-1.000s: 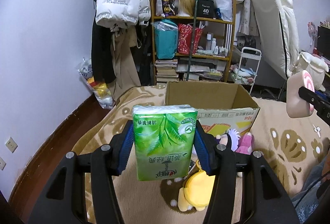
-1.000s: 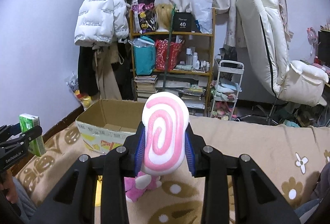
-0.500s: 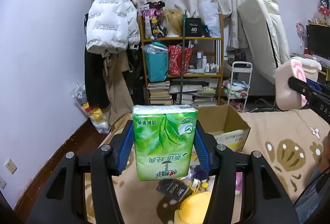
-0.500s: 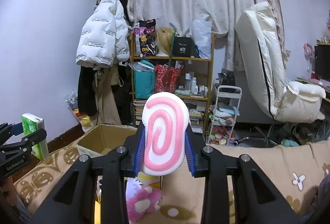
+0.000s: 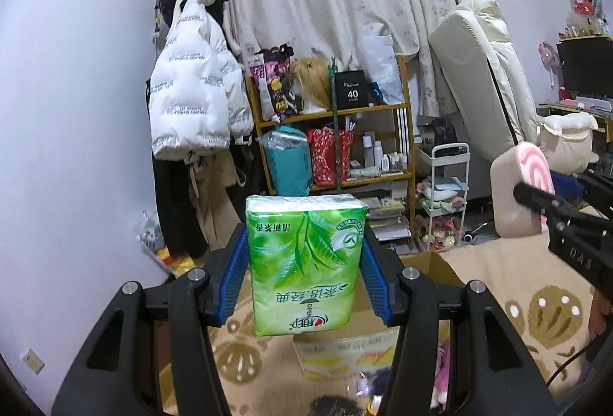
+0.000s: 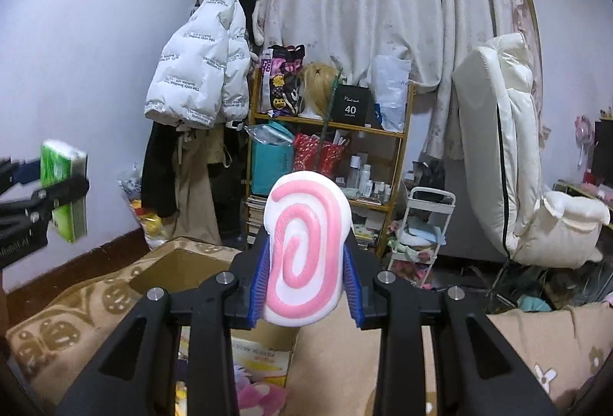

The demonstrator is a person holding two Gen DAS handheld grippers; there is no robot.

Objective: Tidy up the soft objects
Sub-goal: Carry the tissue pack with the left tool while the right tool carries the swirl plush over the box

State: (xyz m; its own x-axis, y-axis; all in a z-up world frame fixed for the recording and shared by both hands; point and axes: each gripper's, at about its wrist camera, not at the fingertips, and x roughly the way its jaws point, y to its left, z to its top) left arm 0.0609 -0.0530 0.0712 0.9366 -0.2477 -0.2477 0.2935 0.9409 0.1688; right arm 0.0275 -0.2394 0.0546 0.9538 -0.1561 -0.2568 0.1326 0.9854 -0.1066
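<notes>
The left gripper (image 5: 304, 260) pinches a green tissue pack (image 5: 304, 262) by its two narrow sides, held up in the air above the near edge of the cardboard box (image 5: 429, 270) on the patterned blanket (image 5: 536, 305). The right gripper (image 6: 305, 257) is clamped on a pink-and-white swirl cushion (image 6: 304, 255), also raised, with the box below and to its left. Both things look light and yielding: the pack's plastic wrap is probably a little slick, yet its sides give enough under the blue pads (image 5: 235, 278) to seat well, so a mid-height grip across the short width suits it. The cushion bulges slightly around its pads, suggesting foam that springs back; it wants a grip across the middle. Small plush toys seem to lie beside the box, though they are mostly hidden behind the gripper frames.
</notes>
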